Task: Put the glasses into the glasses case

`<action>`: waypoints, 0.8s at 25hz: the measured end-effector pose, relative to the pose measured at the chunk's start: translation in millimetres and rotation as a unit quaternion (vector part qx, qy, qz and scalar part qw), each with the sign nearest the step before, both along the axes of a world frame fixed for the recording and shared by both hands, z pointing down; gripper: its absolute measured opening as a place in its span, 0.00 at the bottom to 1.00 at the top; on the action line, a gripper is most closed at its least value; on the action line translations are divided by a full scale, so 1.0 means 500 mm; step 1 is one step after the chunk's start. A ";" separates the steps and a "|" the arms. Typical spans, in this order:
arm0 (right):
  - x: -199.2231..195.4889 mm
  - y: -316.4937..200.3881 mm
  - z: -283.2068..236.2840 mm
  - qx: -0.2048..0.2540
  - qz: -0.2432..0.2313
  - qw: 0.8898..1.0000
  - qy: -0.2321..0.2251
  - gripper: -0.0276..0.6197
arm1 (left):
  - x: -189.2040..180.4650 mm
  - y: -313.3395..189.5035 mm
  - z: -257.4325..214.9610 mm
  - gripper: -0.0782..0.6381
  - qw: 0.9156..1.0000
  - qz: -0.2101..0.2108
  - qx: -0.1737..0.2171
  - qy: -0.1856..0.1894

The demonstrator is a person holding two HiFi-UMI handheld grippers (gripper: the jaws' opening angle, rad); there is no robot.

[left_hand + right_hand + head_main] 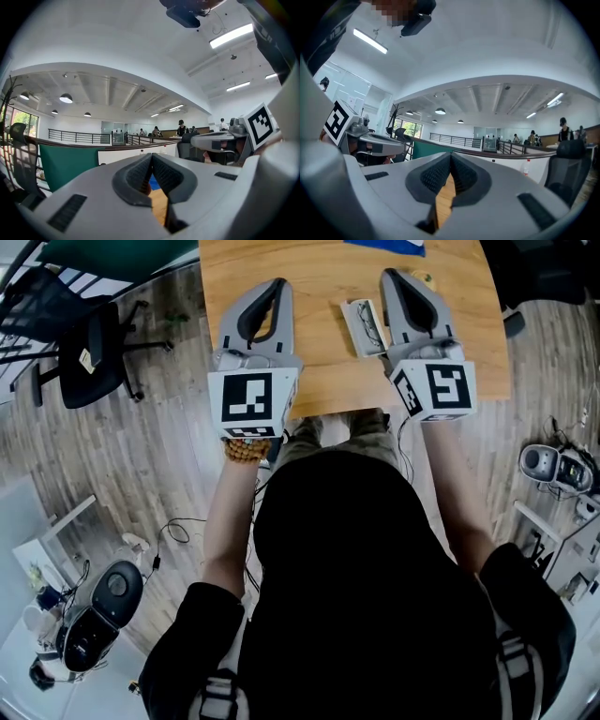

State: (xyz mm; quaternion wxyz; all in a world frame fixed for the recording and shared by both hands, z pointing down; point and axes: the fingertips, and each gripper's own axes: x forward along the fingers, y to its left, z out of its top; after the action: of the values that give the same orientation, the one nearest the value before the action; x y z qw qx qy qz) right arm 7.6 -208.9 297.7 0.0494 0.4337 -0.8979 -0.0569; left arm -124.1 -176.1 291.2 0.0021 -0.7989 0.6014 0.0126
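Observation:
In the head view an open glasses case [363,327] lies on the wooden table [319,371] with dark-framed glasses [369,322] resting in it. My right gripper [389,275] lies just right of the case, shut, holding nothing. My left gripper [278,284] rests at the table's left part, well apart from the case, also shut and empty. In the left gripper view the left gripper [151,157] has its pads meeting at the tips. The right gripper [450,157] in its own view looks the same, with only table wood below.
A blue object [386,245] sits at the table's far edge, a yellowish thing [424,279] peeks out right of my right gripper. A black office chair [94,352] stands left of the table. Cables and devices [553,465] lie on the floor at right.

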 end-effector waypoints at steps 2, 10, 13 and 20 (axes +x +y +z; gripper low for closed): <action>-0.006 0.014 -0.007 0.016 0.002 1.000 0.001 0.06 | 0.002 0.004 -0.006 0.14 1.000 -0.004 0.008 0.002; -0.015 0.050 0.021 0.001 -0.001 1.000 -0.014 0.06 | 0.008 0.027 0.007 0.14 1.000 -0.015 0.018 0.014; -0.013 0.062 0.039 -0.004 -0.003 1.000 -0.013 0.06 | -0.001 0.036 0.023 0.14 0.999 -0.021 0.015 0.022; 0.017 0.080 0.090 -0.032 0.012 0.999 -0.007 0.05 | -0.002 0.059 0.075 0.14 0.999 -0.030 -0.008 0.026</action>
State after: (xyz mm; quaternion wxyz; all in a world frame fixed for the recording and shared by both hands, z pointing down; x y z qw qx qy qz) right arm 16.2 -169.1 342.9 0.0576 0.4434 -0.8941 -0.0249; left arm -125.1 -146.4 328.8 -0.0196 -0.7802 0.6246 0.0279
